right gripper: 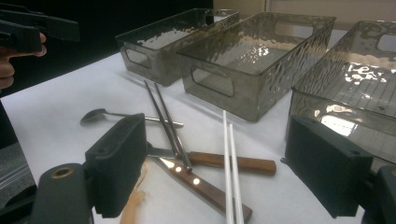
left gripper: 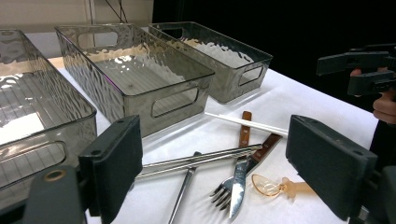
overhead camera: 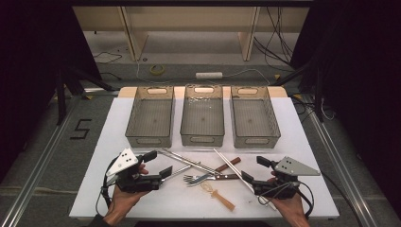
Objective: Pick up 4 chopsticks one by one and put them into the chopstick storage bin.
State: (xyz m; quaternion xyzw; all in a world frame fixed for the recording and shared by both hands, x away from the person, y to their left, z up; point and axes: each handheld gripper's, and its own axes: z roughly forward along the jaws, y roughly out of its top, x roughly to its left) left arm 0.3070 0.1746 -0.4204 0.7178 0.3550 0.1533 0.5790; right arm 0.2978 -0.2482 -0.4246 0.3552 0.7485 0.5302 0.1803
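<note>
A pile of cutlery lies on the white table (overhead camera: 295,142): metal chopsticks (overhead camera: 185,161), white chopsticks (overhead camera: 232,168), a fork (overhead camera: 195,179), a wooden-handled knife (overhead camera: 228,176), an amber plastic spoon (overhead camera: 218,193) and a metal spoon (right gripper: 95,115). My left gripper (overhead camera: 158,164) rests at the pile's left, open, nothing between its jaws. Right of the pile my right gripper (overhead camera: 257,170) stands open and empty too. The left gripper (left gripper: 219,172) faces the fork (left gripper: 223,191) and knife (left gripper: 239,179). White chopsticks (right gripper: 231,172) lie before the right gripper (right gripper: 224,175).
Three smoky see-through bins stand empty in a row behind the cutlery: left (overhead camera: 149,118), middle (overhead camera: 202,116), right (overhead camera: 254,117). Beyond the table are floor cables, a tape roll (overhead camera: 157,69) and a power strip (overhead camera: 209,74). The table's front edge runs close to both hands.
</note>
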